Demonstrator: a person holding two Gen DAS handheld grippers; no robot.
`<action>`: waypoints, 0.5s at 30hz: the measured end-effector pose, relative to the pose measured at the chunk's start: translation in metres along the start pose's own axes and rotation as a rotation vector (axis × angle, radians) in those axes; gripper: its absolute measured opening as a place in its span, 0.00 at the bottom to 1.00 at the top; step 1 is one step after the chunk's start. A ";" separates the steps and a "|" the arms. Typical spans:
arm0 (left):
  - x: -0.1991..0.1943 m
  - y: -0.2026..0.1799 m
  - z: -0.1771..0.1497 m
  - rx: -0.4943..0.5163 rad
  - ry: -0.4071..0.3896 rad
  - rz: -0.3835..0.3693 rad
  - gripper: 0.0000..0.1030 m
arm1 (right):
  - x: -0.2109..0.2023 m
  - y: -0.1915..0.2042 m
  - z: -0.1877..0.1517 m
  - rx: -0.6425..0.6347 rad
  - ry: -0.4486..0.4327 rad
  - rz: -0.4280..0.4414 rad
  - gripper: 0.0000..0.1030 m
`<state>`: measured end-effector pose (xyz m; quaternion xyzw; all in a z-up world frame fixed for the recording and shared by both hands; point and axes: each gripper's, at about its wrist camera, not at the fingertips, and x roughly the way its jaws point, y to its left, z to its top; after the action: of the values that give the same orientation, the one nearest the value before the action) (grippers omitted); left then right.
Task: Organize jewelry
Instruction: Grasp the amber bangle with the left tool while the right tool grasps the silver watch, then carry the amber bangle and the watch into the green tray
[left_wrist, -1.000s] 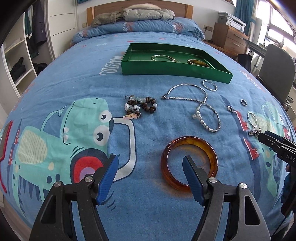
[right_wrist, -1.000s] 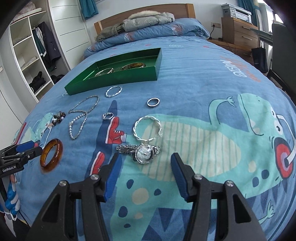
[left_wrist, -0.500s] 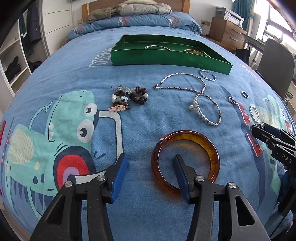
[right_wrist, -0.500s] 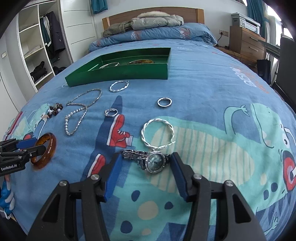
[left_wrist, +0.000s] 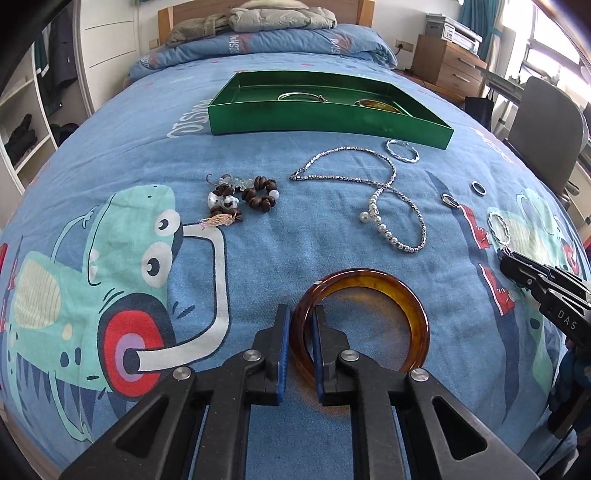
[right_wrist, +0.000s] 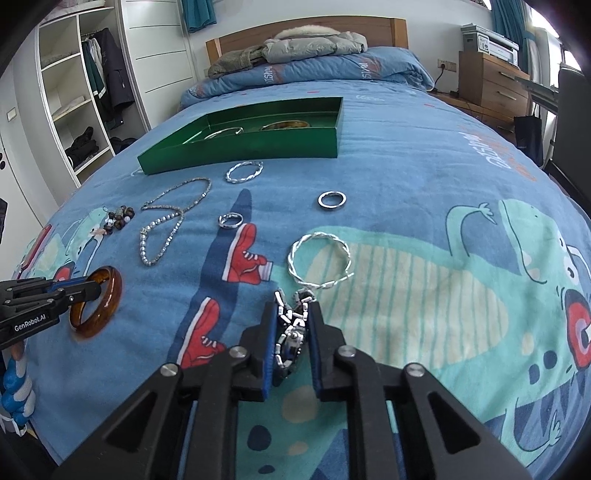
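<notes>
A: How is the amber bangle (left_wrist: 373, 295) being held relative to the left gripper (left_wrist: 300, 354)?

B: Its near-left rim is being clamped between the two blue pads, which are nearly closed; one pad is being seated outside the ring, the other inside. The bangle is lying on the blue bedspread (left_wrist: 295, 236).

A: And the right gripper (right_wrist: 291, 341)?

B: The silver wristwatch (right_wrist: 291, 332) is being pinched between its narrowly spaced fingers, with the band being bunched upward. A twisted silver bangle (right_wrist: 319, 260) is lying just beyond the fingertips.

A: What is being counted?

B: Two twisted silver bangles, the second (right_wrist: 244, 172) near the green tray (right_wrist: 240, 151); two small rings (right_wrist: 332, 199) (right_wrist: 231, 220); one silver necklace (left_wrist: 369, 181); one beaded bracelet cluster (left_wrist: 240, 197). Two bangles are being held inside the tray.
</notes>
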<state>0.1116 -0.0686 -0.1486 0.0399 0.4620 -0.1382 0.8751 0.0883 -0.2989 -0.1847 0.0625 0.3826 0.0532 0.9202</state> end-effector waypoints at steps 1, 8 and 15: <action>-0.002 0.001 0.000 -0.005 -0.003 -0.001 0.10 | -0.001 0.000 0.000 0.002 -0.002 0.001 0.14; -0.014 0.009 0.001 -0.026 -0.026 0.006 0.10 | -0.014 0.007 -0.004 -0.006 -0.013 0.007 0.14; -0.032 0.009 0.004 -0.012 -0.068 0.026 0.10 | -0.032 0.013 0.002 -0.013 -0.047 0.010 0.14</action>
<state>0.1002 -0.0541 -0.1200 0.0361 0.4321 -0.1255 0.8923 0.0668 -0.2907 -0.1589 0.0598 0.3601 0.0588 0.9291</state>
